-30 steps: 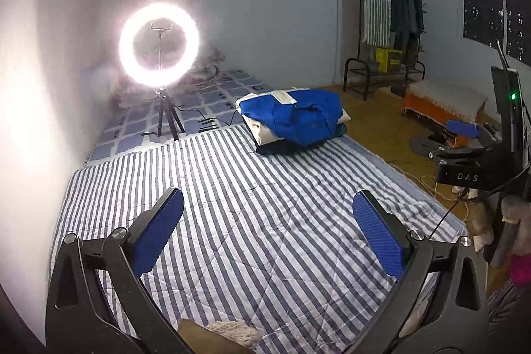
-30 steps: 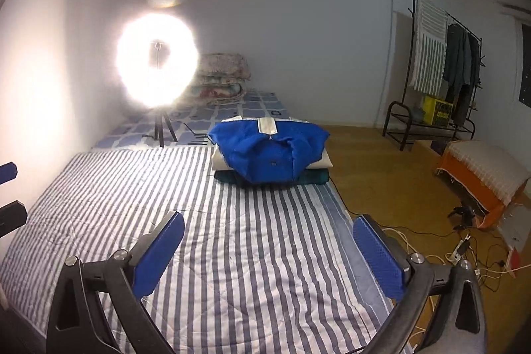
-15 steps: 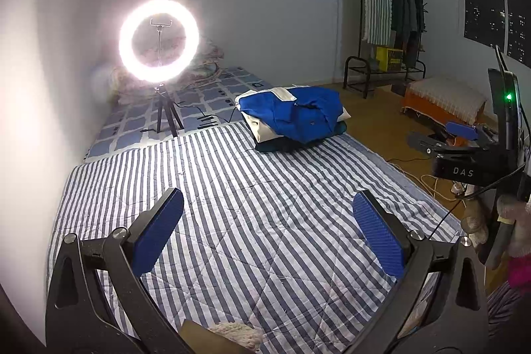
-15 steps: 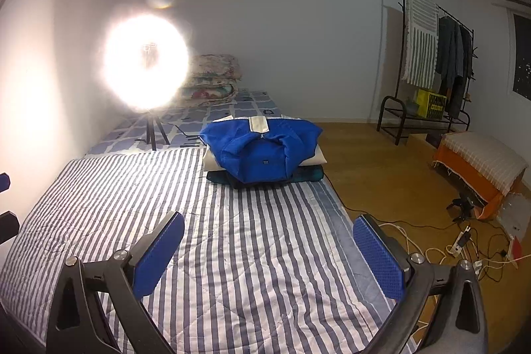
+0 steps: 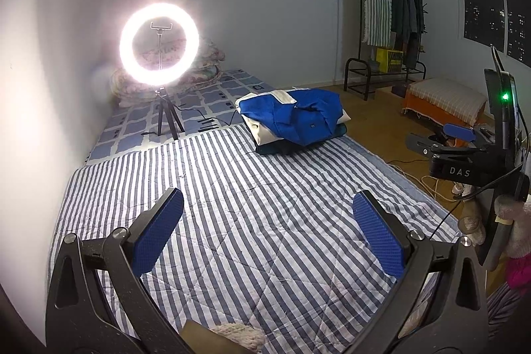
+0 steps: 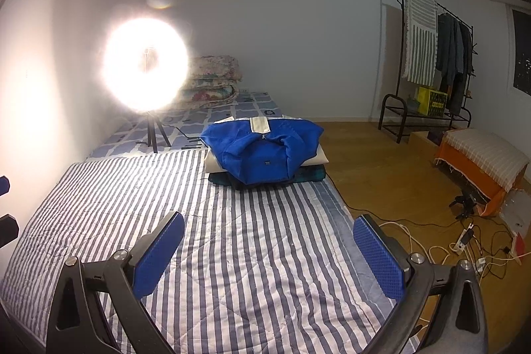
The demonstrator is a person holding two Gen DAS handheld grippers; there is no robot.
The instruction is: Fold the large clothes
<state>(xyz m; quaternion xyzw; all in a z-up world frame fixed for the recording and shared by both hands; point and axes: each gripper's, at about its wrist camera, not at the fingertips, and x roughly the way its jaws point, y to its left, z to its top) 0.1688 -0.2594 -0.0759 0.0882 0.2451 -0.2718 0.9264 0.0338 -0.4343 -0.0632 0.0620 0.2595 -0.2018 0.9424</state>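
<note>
A folded blue garment [image 5: 295, 116] with a cream collar lies on top of a stack of folded clothes, cream and dark ones beneath, at the far end of the striped quilt [image 5: 252, 208]. It also shows in the right wrist view [image 6: 264, 151], on the quilt [image 6: 245, 254]. My left gripper [image 5: 267, 231] is open and empty, held above the quilt well short of the stack. My right gripper [image 6: 268, 251] is open and empty too, above the quilt's right half. The right gripper also shows in the left wrist view [image 5: 444, 141] at the right edge.
A lit ring light on a tripod [image 5: 159, 55] stands on the patterned mat behind the quilt, with folded floral bedding [image 6: 212, 82] against the wall. A clothes rack [image 6: 428, 55], an orange bench [image 6: 481, 161] and loose cables [image 6: 464, 244] are on the wooden floor to the right.
Both grippers have tilted and shifted slightly; the stack sits a little lower and further left in the right wrist view. Both stay open and empty.
</note>
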